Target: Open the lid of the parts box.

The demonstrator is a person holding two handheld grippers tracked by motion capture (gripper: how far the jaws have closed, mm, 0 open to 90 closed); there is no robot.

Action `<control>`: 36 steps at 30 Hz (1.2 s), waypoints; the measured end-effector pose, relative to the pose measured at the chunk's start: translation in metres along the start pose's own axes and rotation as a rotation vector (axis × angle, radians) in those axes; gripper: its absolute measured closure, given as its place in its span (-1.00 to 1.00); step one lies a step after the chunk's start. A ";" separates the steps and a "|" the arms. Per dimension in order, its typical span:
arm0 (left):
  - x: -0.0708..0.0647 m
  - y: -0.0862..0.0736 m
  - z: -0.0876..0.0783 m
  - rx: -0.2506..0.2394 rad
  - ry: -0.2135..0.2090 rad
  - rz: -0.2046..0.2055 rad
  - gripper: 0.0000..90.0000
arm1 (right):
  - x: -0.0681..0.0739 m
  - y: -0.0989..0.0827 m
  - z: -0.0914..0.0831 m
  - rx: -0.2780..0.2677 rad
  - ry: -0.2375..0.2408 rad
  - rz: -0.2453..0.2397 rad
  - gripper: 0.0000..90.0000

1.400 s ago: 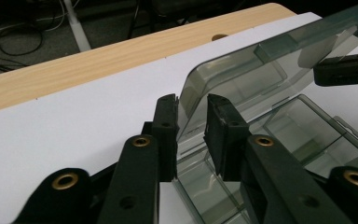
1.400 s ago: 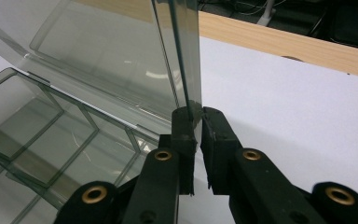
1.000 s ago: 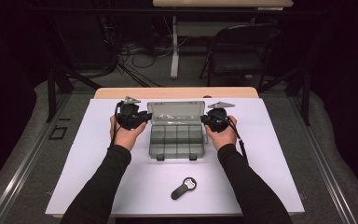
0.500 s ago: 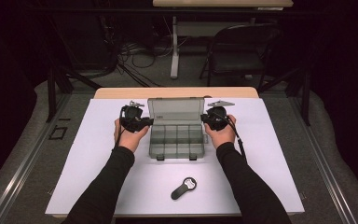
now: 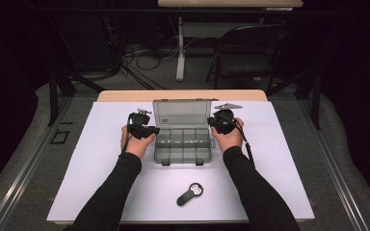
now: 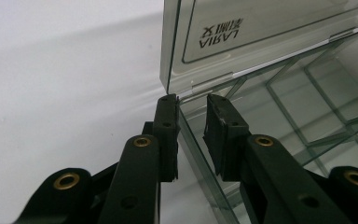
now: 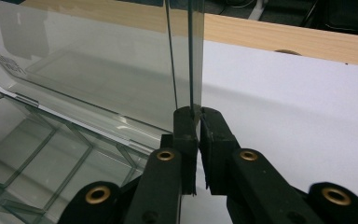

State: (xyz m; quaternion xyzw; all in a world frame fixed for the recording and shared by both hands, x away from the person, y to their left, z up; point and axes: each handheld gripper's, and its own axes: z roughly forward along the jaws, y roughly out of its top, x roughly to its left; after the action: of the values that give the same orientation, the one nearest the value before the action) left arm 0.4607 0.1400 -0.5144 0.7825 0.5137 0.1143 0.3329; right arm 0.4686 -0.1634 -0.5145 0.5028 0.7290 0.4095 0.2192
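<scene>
Lab-like recording room: white-topped table [image 5: 279,159], floor cables [image 5: 135,53], folding chair [image 5: 243,57]

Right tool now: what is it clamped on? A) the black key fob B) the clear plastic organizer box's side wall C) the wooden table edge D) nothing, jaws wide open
B: in the right gripper view the right tool has its jaws pinched on the edge of the clear plastic organizer box.

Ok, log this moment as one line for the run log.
box: clear organiser box, lid up | left gripper: jaws astride left wall, just closing | right gripper: shut on right wall | black tool: untouched
</scene>
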 end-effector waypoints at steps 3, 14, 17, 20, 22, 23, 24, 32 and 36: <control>0.000 -0.001 0.002 0.008 -0.001 -0.006 0.64 | 0.000 0.000 0.000 0.000 -0.004 -0.001 0.91; 0.002 -0.006 0.010 0.030 -0.002 -0.027 0.64 | 0.004 0.001 0.001 0.001 -0.031 0.005 0.91; 0.000 -0.007 0.012 0.037 0.003 -0.026 0.64 | 0.008 0.001 0.001 0.001 -0.063 0.001 0.92; 0.000 -0.007 0.013 0.032 0.005 -0.041 0.64 | 0.012 0.001 0.002 -0.002 -0.095 0.007 0.93; 0.000 -0.007 0.013 0.032 0.006 -0.043 0.64 | 0.014 0.001 0.003 -0.002 -0.114 0.004 0.93; 0.000 -0.007 0.013 0.031 0.005 -0.047 0.64 | 0.014 0.001 0.003 -0.002 -0.118 0.006 0.94; 0.000 -0.007 0.013 0.030 0.005 -0.049 0.64 | 0.015 0.002 0.004 -0.001 -0.121 0.010 0.94; 0.000 -0.007 0.016 0.032 0.012 -0.060 0.63 | 0.015 0.003 0.005 0.009 -0.129 0.035 0.95; -0.001 -0.008 0.018 0.031 0.014 -0.061 0.62 | 0.015 0.004 0.005 0.014 -0.128 0.044 0.95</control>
State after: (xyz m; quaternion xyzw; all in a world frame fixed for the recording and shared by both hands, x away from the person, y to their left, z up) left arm 0.4641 0.1341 -0.5327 0.7709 0.5411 0.1014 0.3204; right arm 0.4686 -0.1471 -0.5130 0.5453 0.7051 0.3761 0.2530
